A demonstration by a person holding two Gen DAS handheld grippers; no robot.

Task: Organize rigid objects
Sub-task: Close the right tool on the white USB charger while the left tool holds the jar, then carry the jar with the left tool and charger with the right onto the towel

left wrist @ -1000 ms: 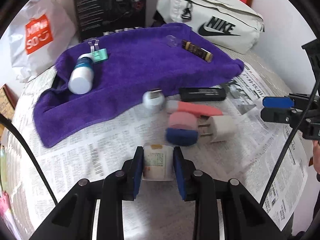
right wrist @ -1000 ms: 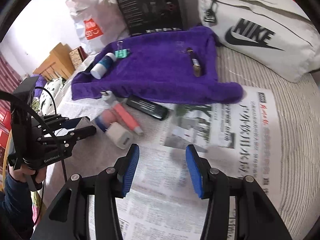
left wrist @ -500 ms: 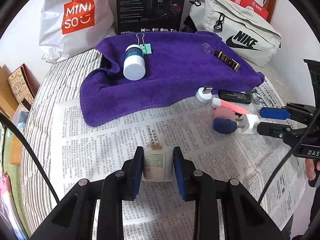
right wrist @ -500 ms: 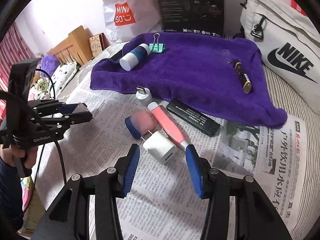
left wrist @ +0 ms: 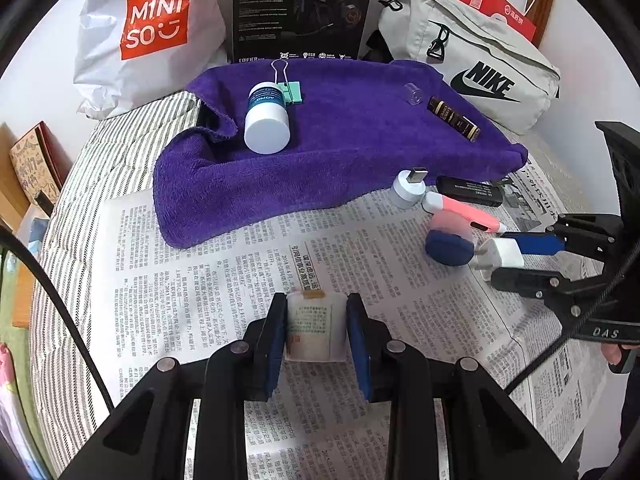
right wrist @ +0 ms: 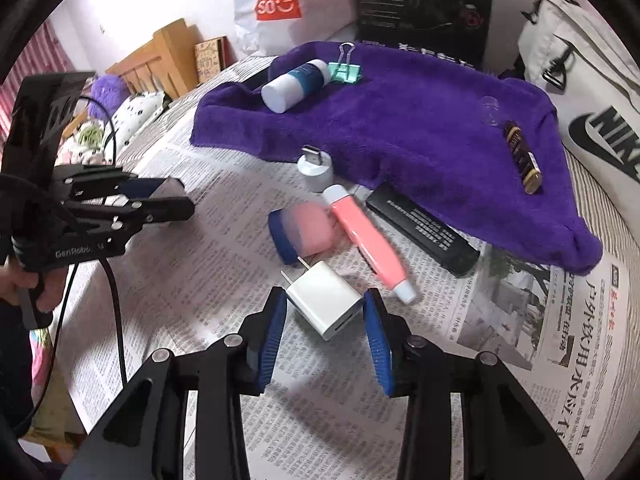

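Left gripper [left wrist: 316, 330]: blue pads clamped on a small white bottle with a printed label [left wrist: 316, 330], held above the newspaper sheet [left wrist: 224, 280] that covers the striped bedding.

Right gripper [right wrist: 325, 322]: jaws have just been closing around a white cube-shaped plug charger [right wrist: 326, 304]. The charger lies on the newspaper between the blue pads, skewed, prongs toward 11 o'clock. Its corners sit at or just beside the pads; firm contact cannot be confirmed, so the jaws are recorded as apart.

Items near the charger, right wrist view:
- At 11 o'clock, just beside the prongs: a round pink pad with a dark blue base [right wrist: 302, 232].
- At 1 o'clock: a pink tube-shaped item with white ends [right wrist: 370, 240], lying diagonally.
- Beyond that tube: a flat black rectangular device with white print [right wrist: 424, 230], its far end at the cloth edge.
- At 12 o'clock: a small white round adapter with a metal plug [right wrist: 316, 168], beside the cloth edge.

On the purple terry towel [right wrist: 420, 120], spread at 12 o'clock:
- A white bottle with a dark blue label [right wrist: 296, 86] on its side.
- A mint-green binder clip [right wrist: 345, 70] touching it.
- A dark slim tube with gold trim [right wrist: 522, 156] toward 2 o'clock.
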